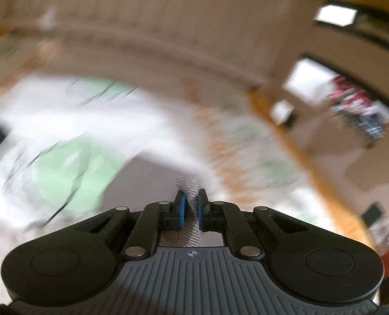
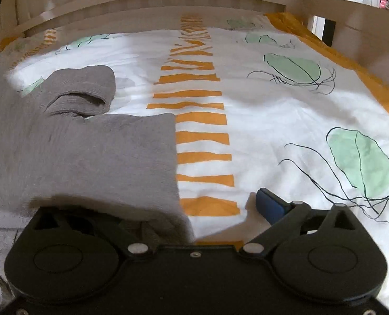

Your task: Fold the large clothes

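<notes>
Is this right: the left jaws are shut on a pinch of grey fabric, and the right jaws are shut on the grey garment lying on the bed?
Not quite. The right wrist view shows the right gripper with jaws wide open, gripping nothing. The grey garment does lie on the bed cover, and the left gripper is shut on grey fabric.

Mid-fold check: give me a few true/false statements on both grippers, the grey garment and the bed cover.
1. The left gripper is shut on grey fabric. True.
2. The right gripper is clamped on the garment. False: its jaws stand wide open, gripping nothing.
3. The garment lies on the bed cover. True.
4. The cover's central stripe is blue. False: it is orange.
</notes>
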A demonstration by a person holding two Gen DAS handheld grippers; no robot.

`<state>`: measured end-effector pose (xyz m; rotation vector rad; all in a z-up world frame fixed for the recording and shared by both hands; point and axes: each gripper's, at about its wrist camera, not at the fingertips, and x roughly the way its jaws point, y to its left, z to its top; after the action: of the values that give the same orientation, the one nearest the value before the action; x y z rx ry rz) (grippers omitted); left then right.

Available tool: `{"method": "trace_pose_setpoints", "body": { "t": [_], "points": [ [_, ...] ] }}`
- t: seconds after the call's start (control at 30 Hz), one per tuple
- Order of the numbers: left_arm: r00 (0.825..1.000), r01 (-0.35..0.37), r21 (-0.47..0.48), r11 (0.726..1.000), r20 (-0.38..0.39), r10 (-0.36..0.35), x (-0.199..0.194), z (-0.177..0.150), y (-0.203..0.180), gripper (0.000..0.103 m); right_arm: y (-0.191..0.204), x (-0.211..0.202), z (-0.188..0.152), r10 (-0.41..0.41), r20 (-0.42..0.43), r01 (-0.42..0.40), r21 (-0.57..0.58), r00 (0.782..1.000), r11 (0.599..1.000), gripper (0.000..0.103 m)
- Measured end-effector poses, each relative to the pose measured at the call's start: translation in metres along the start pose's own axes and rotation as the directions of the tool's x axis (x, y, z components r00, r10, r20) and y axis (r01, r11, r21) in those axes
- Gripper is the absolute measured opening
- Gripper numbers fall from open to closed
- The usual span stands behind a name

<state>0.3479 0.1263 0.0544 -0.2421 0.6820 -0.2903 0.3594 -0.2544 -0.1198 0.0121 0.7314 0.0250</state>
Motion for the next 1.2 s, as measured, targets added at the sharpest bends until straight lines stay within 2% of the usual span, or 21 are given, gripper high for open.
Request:
{"method": "trace_pose_setpoints", "body": {
  "t": [0.07,0.2,0.3,0.5,0.6,0.67,0.83,0.9,0.93,1.0,1.1,1.2],
  "points": [
    [0.995,-0.077,-0.029,0.997,-0.071,0.075,0.012,-0.026,0.034,0.009,-0.002,0.001,-0.001,0.007,0.001,-0.007,0.009,1.000,1.000,0.099],
    [0.967,-0.203,-0.062,0.977,-0.167,0.191,0.034,-0.069,0.088,0.009,-0.003,0.003,0.000,0.019,0.000,-0.019,0.018,1.000,1.000,0.100],
    [0.964,-0.203,-0.088,0.975,-0.192,0.183,0.042,-0.090,0.110,0.010,-0.004,0.003,0.000,0.025,0.001,-0.025,0.020,1.000,0.999,0.100],
    [0.961,-0.229,0.000,0.973,-0.158,0.226,0.050,-0.109,0.111,0.015,-0.007,0.002,0.000,0.041,0.000,-0.040,0.027,0.999,0.999,0.100],
    [0.950,-0.279,0.073,0.958,-0.123,0.286,0.052,-0.119,0.104,0.024,-0.011,0.000,0.000,0.048,-0.002,-0.048,0.029,0.999,0.998,0.100],
    [0.947,-0.296,0.098,0.950,-0.098,0.305,0.052,-0.127,0.104,0.025,-0.014,-0.003,-0.002,0.053,-0.005,-0.053,0.032,0.999,0.998,0.100],
    [0.956,-0.292,0.030,0.956,-0.030,0.293,0.041,-0.137,0.112,0.026,-0.027,-0.014,-0.009,0.032,-0.035,-0.030,0.040,0.999,0.999,0.101],
    [0.945,-0.328,0.008,0.945,-0.013,0.328,0.032,-0.138,0.112,0.040,-0.031,-0.017,-0.014,0.032,-0.057,-0.030,0.041,0.998,0.999,0.101],
    [0.940,-0.342,-0.009,0.940,-0.005,0.342,0.026,-0.138,0.113,0.043,-0.033,-0.019,-0.015,0.030,-0.066,-0.027,0.044,0.997,0.999,0.101],
    [0.933,-0.358,-0.042,0.933,0.014,0.359,0.012,-0.138,0.115,0.043,-0.036,-0.025,-0.016,0.027,-0.092,-0.022,0.046,0.995,0.999,0.101],
    [0.913,-0.404,-0.064,0.912,0.023,0.406,-0.006,-0.136,0.112,0.045,-0.038,-0.037,-0.015,0.013,-0.132,-0.004,0.062,0.991,0.998,0.101],
    [0.916,-0.397,-0.046,0.917,0.040,0.399,-0.013,-0.131,0.099,0.050,-0.031,-0.060,-0.010,0.018,-0.074,-0.014,0.057,0.997,0.998,0.101]
  ]
}}
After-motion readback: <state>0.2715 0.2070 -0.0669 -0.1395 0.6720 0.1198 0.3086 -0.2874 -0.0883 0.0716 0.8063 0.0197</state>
